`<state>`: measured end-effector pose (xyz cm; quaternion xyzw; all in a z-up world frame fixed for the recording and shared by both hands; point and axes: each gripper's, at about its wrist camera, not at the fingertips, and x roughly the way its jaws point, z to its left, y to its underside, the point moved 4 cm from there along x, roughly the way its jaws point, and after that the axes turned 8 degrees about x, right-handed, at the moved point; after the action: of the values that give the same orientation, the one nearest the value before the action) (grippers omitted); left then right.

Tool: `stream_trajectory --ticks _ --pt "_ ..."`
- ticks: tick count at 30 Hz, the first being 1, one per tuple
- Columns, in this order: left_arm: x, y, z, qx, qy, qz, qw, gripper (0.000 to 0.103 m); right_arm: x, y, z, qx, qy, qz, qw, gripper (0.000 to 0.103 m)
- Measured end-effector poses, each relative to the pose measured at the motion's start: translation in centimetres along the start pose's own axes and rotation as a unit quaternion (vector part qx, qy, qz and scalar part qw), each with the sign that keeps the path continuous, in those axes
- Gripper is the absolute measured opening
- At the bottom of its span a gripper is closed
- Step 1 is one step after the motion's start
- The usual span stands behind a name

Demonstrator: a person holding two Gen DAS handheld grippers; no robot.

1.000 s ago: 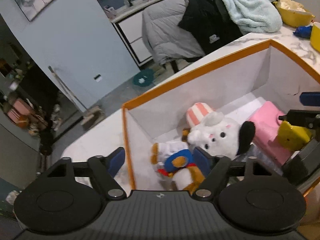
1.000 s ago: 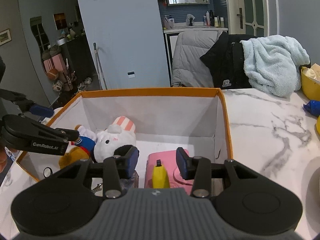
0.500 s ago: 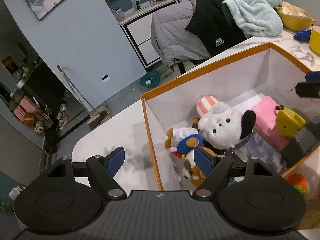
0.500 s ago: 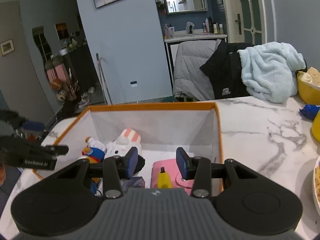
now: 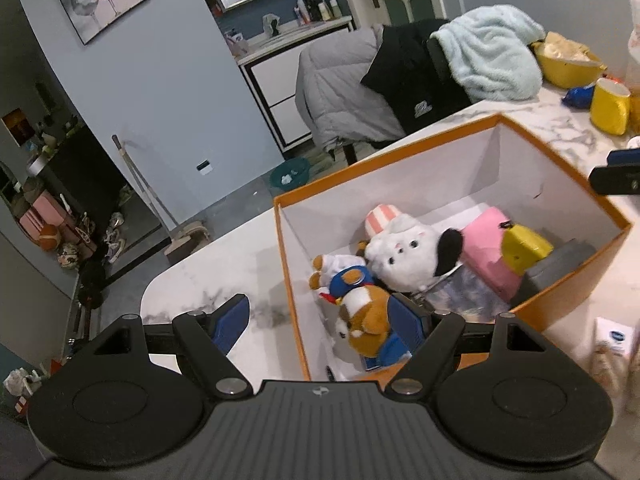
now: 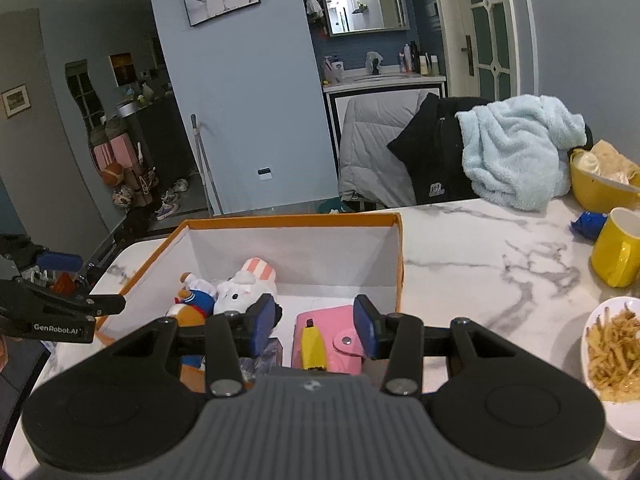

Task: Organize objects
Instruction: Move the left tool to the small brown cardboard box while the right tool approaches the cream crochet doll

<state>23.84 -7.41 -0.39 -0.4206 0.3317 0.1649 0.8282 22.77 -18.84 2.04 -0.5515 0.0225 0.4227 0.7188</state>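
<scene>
An orange box (image 5: 384,152) with white walls stands on the marble table. Inside lie a white plush (image 5: 404,256) with a striped hat, a brown dog plush (image 5: 364,320) in blue, a pink wallet (image 5: 484,248), a small yellow item (image 5: 524,246) on the wallet and a grey block (image 5: 560,264). My left gripper (image 5: 318,318) hangs open above the box's near left corner, gripping nothing. My right gripper (image 6: 314,324) is above the near side of the box (image 6: 288,220). Its jaws are opening, and the yellow item (image 6: 312,346) lies below them untouched.
A yellow mug (image 6: 616,248), a plate of fries (image 6: 612,356), a yellow bowl (image 6: 600,184) and a blue wrapper (image 6: 588,222) stand right of the box. A pale blue towel (image 6: 516,152) and jackets hang on chairs behind. A white packet (image 5: 612,340) lies by the box's front.
Both grippers have drawn back and upward from the box, which now looks smaller and farther off. The right jaws stand slightly wider. The things in the box have not moved.
</scene>
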Motion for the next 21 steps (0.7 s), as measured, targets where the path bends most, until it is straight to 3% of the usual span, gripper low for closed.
stream_trajectory --ticks 5,17,21 --pt "-2.1 0.3 -1.0 -0.027 0.008 -0.041 0.9987 0.091 -1.4 0.4 0.3 -0.035 0.01 0.008 0.999 0.05" --pt "-3.6 2.2 -4.2 -0.026 0.035 -0.05 0.9978 0.091 -3.3 1.0 0.1 -0.042 0.003 0.025 0.999 0.054" --pt "-3.5 3.3 -5.3 -0.046 0.057 -0.059 0.9955 0.091 -3.4 1.2 0.0 -0.044 0.004 0.03 0.999 0.057"
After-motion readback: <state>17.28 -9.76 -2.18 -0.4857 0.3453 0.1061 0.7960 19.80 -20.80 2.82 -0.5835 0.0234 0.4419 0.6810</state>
